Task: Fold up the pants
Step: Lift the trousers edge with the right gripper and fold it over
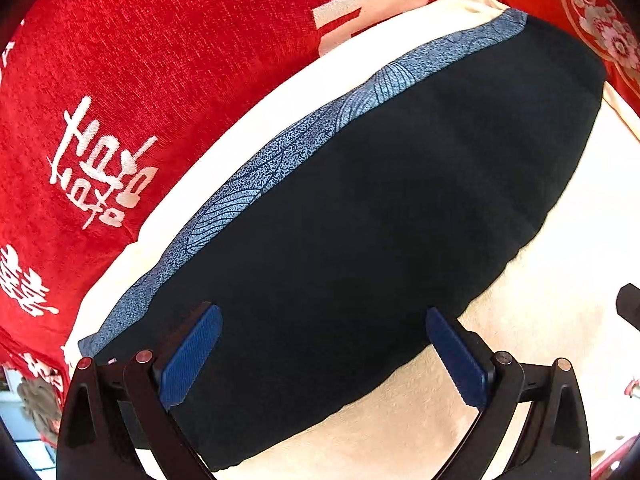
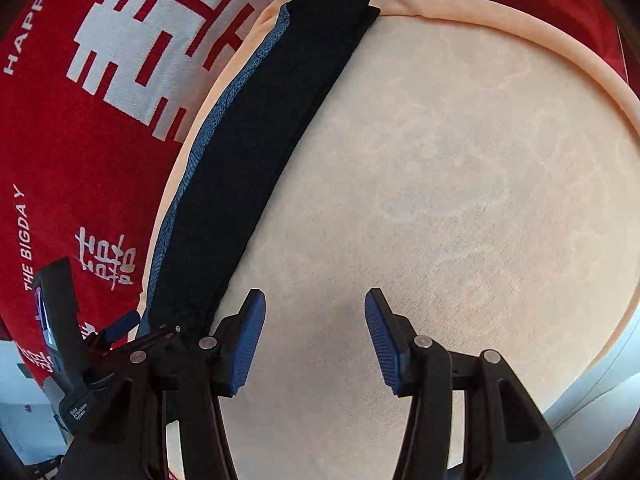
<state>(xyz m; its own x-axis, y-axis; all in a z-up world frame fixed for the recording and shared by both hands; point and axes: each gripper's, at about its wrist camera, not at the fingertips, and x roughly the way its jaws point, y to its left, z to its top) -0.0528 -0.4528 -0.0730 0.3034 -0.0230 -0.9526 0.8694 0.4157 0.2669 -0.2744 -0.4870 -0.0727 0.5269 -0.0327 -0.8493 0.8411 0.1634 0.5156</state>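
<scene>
The black pants [image 1: 360, 216] lie flat as a long folded strip on the cream surface [image 1: 540, 272], with a blue leaf-patterned band [image 1: 280, 156] along the far edge. My left gripper [image 1: 324, 354] is open and empty, just above the near end of the pants. In the right wrist view the pants [image 2: 256, 152] run along the left side. My right gripper [image 2: 314, 340] is open and empty over the bare cream surface [image 2: 440, 200], to the right of the pants. The left gripper [image 2: 120, 328] shows at the lower left there.
Red cushions with white lettering [image 1: 120, 100] stand behind the pants, also in the right wrist view [image 2: 80, 140]. Another red patterned cushion [image 1: 592, 20] is at the far right. The cream surface's piped edge [image 2: 580, 60] curves along the right.
</scene>
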